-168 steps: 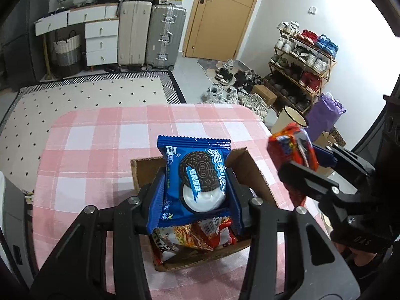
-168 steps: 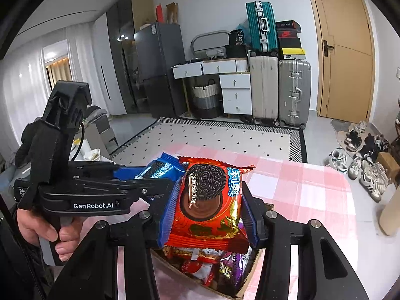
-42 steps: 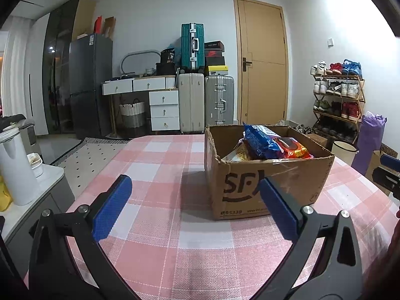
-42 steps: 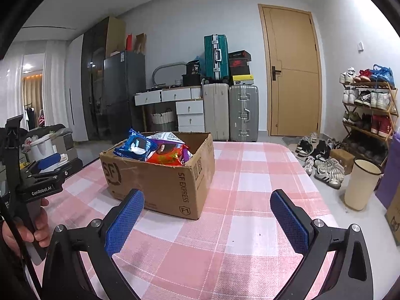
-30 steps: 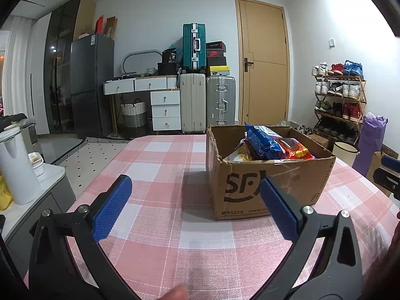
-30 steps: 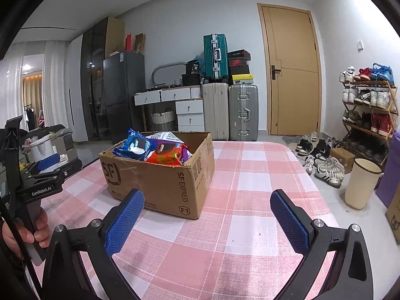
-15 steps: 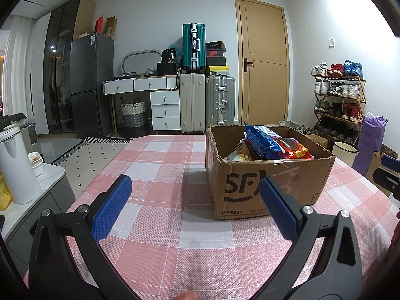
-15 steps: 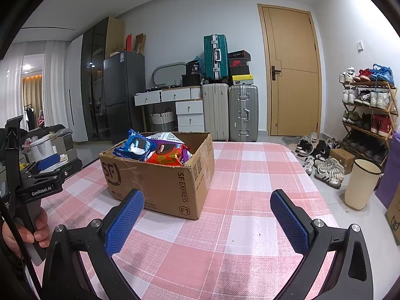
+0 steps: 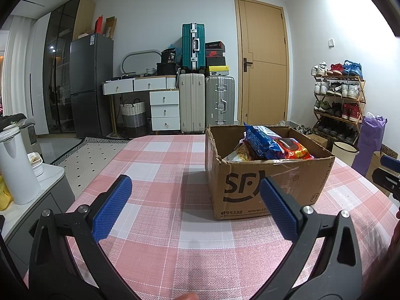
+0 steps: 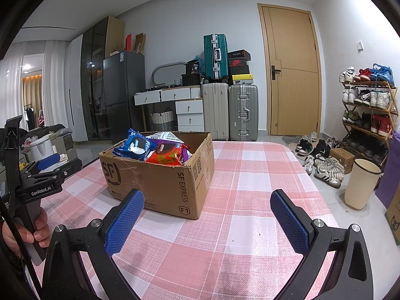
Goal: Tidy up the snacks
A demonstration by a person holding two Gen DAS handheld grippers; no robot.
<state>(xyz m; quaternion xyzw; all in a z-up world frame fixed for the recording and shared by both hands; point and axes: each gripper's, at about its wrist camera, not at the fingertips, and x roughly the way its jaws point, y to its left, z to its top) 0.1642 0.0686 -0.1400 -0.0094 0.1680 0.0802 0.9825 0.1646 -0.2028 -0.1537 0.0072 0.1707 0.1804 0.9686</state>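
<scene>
We hold both tools low over the near edge of the table [image 9: 155, 165], whose cloth is pink-and-white check. The left gripper [image 9: 195, 207] stands spread wide with nothing between its blue pads [image 9: 112, 207], and so does the right gripper [image 10: 206, 221], equally empty. The cardboard box [image 9: 270, 190] sits on the cloth, well apart from both, toward the table's far right as the left camera sees it. In it lie the snacks: a blue cookie pack [image 9: 260, 141] and a red cookie pack [image 9: 292, 151] on top. Only the right camera shows the purple packet [image 10: 185, 153] beside the red one, and the hand [image 10: 25, 232] gripping the left tool's handle (the left view catches just the tip of the other tool at its right edge).
</scene>
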